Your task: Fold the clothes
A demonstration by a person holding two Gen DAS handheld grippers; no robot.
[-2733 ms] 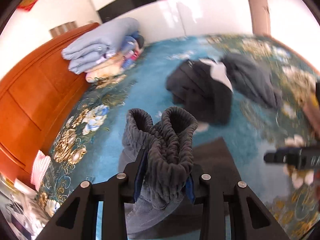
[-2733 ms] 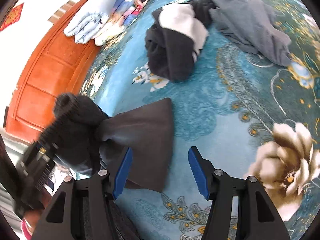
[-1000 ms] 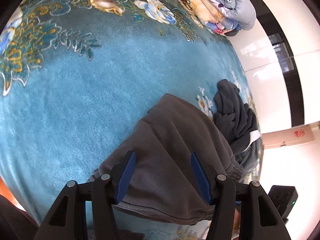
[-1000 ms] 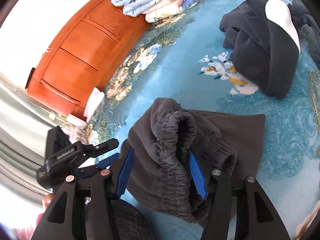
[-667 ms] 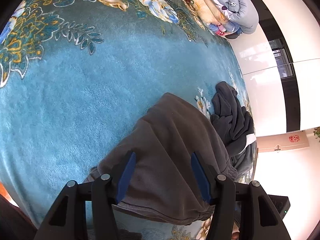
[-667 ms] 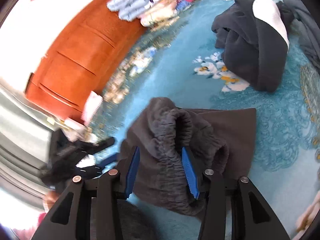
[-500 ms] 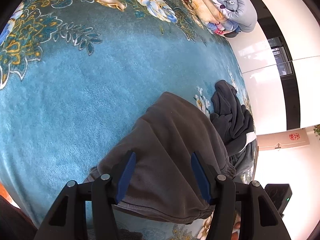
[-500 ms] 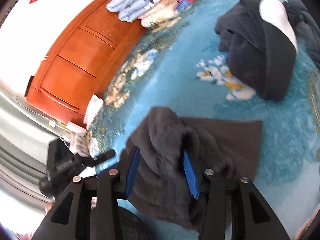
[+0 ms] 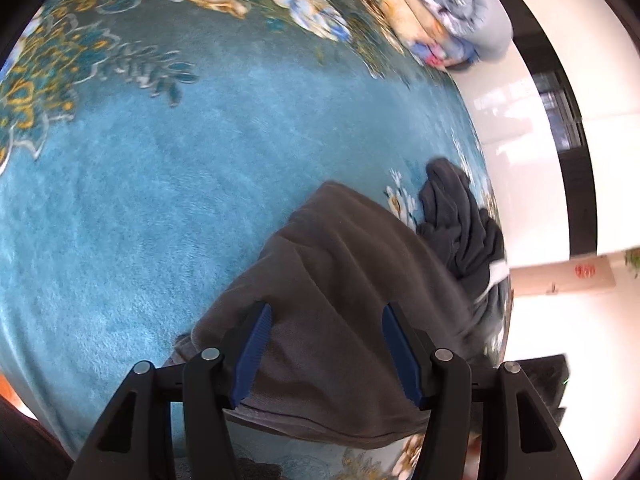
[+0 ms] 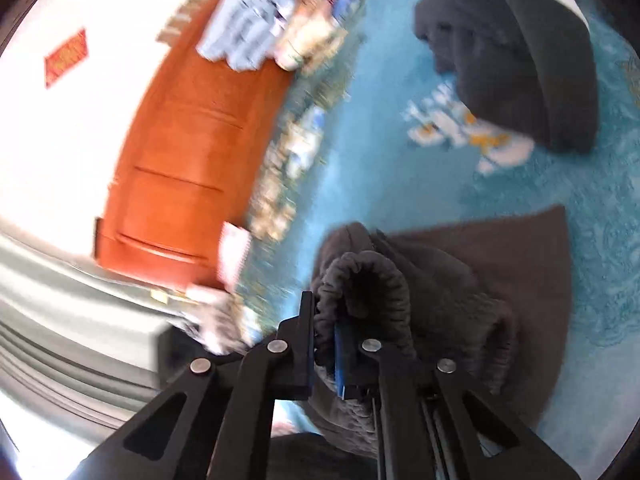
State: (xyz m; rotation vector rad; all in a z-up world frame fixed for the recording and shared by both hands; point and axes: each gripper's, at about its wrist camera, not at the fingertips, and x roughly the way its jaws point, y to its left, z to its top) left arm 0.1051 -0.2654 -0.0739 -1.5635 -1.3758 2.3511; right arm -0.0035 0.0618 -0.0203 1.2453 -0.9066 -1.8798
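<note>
On the bed's plush teal floral blanket [image 9: 168, 184], the grey fleece trousers [image 9: 340, 280] lie partly doubled. The right tongs [image 10: 322, 344], half a second ago still apart around the ribbed elastic waistband [image 10: 364, 280], are now clamped on it, ready to carry the fold. The left tongs [image 9: 326, 350] stay apart above the soft cloth.

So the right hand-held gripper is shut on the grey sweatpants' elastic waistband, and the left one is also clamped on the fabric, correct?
Not quite. The left hand-held gripper is open, its blue pads spread apart over the grey sweatpants, as the left wrist view shows. The right hand-held gripper is indeed shut on the elastic waistband.
</note>
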